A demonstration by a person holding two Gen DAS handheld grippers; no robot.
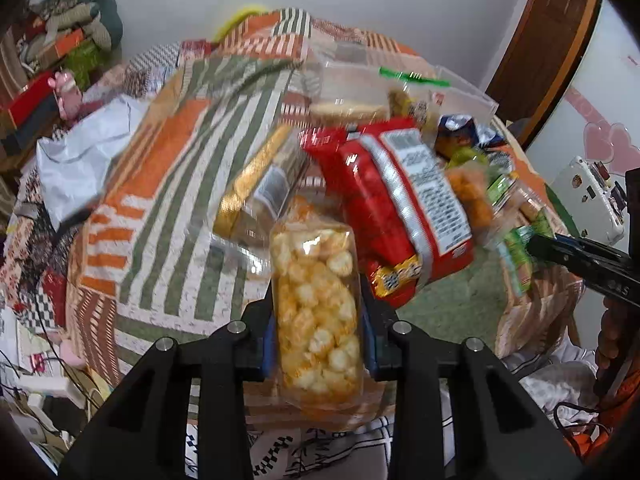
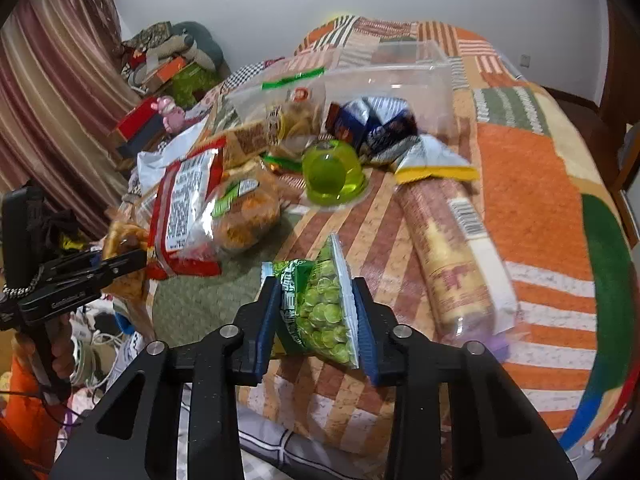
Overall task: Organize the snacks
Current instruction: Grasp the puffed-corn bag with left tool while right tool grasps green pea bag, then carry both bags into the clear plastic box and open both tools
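Note:
My left gripper [image 1: 318, 312] is shut on a clear bag of yellow popcorn puffs [image 1: 314, 316], held above the patchwork bedspread [image 1: 168, 184]. My right gripper [image 2: 314, 320] is shut on a green pea snack bag [image 2: 320, 312], also held above the bed. It shows at the right edge of the left wrist view [image 1: 568, 256]. A red snack bag [image 1: 392, 208] [image 2: 188, 208], an orange puffs bag [image 2: 244, 212], a green jelly cup [image 2: 332, 176], a long cracker roll [image 2: 456, 256] and blue packets [image 2: 380, 120] lie on the bed. A clear plastic box [image 2: 400, 68] [image 1: 460, 92] stands behind them.
A white plastic bag [image 1: 80, 160] lies on the bed's left side. Clothes and boxes [image 1: 52, 52] are piled by the wall at left. A curtain [image 2: 52, 92] hangs at left. A door [image 1: 540, 40] is at far right.

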